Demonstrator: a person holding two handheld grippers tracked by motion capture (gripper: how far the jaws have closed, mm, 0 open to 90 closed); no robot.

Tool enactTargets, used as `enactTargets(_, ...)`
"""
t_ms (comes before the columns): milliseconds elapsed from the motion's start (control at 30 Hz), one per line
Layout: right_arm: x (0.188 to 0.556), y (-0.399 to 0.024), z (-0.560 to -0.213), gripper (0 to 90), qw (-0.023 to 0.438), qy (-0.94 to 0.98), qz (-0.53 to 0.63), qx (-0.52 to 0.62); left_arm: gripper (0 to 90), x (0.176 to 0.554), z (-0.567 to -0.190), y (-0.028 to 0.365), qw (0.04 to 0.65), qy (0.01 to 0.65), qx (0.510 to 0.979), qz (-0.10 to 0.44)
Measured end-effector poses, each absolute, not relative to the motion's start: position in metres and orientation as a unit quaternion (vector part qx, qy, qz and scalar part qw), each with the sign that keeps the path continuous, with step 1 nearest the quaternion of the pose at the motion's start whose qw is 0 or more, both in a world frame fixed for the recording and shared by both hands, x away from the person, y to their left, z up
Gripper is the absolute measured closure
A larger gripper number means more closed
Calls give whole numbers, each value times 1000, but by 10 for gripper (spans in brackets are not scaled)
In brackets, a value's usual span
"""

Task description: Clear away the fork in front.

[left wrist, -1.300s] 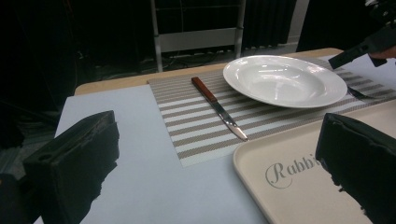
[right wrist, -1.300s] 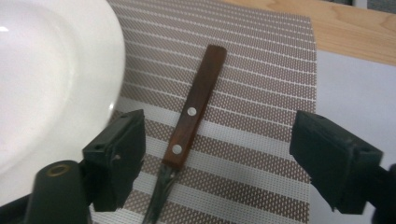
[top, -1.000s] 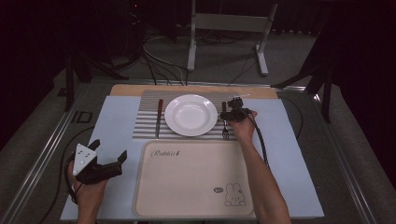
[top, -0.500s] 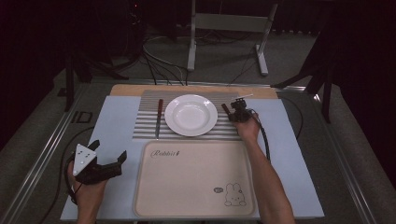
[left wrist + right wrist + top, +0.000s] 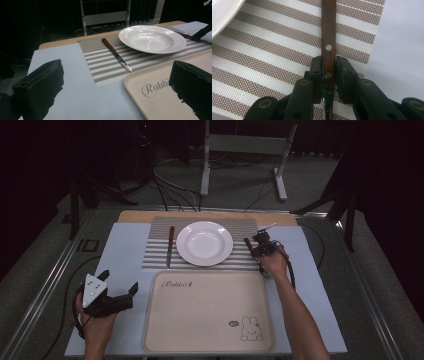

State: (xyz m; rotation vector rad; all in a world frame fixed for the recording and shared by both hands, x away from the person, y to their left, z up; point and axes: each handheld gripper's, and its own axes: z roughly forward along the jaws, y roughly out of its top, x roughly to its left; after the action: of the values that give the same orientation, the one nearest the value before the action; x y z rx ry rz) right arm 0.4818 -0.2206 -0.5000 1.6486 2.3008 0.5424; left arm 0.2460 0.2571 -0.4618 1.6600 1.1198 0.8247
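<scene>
Dark brown wooden-handled utensil with metal rivets (image 5: 328, 37), lying on the brown-and-white striped woven placemat (image 5: 269, 57) to the right of the white round ceramic plate (image 5: 204, 242), long axis running away from the person, parallel to the plate's side. Tines or blade end hidden under the tool, so fork or knife cannot be told from here. Right gripper (image 5: 328, 70) straddling the handle, one jaw on each flank, closed onto the wood near a rivet; seemingly clamped, though handle apparently not yet clear of the mat. Next move judged to turn on this alignment: jaws square across the long axis, so a straight lift should keep it level.

Plate empty, nothing in its well. Red-brown-handled table knife (image 5: 116, 55) on the mat's other side, just left of the plate, blade toward the person. Cream rectangular plastic tray with rabbit print (image 5: 210, 320) near the person, below the mat, also empty. Left gripper (image 5: 117, 295) held just left of the tray over the pale blue table cover (image 5: 125, 250), jaws spread wide, holding nothing, well apart from the utensil.
</scene>
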Motion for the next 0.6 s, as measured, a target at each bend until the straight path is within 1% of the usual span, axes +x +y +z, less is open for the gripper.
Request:
enactTargets(300, 480, -214, -497, 780, 137, 810, 157, 548, 6, 245, -461, 260, 470, 460, 673, 338)
enactTargets(433, 471, -218, -497, 781, 142, 810, 184, 538, 6, 247, -463, 260, 468, 461, 674, 336)
enactTargets(600, 457, -224, -484, 783, 153, 806, 237, 521, 6, 247, -463, 258, 468, 460, 676, 336)
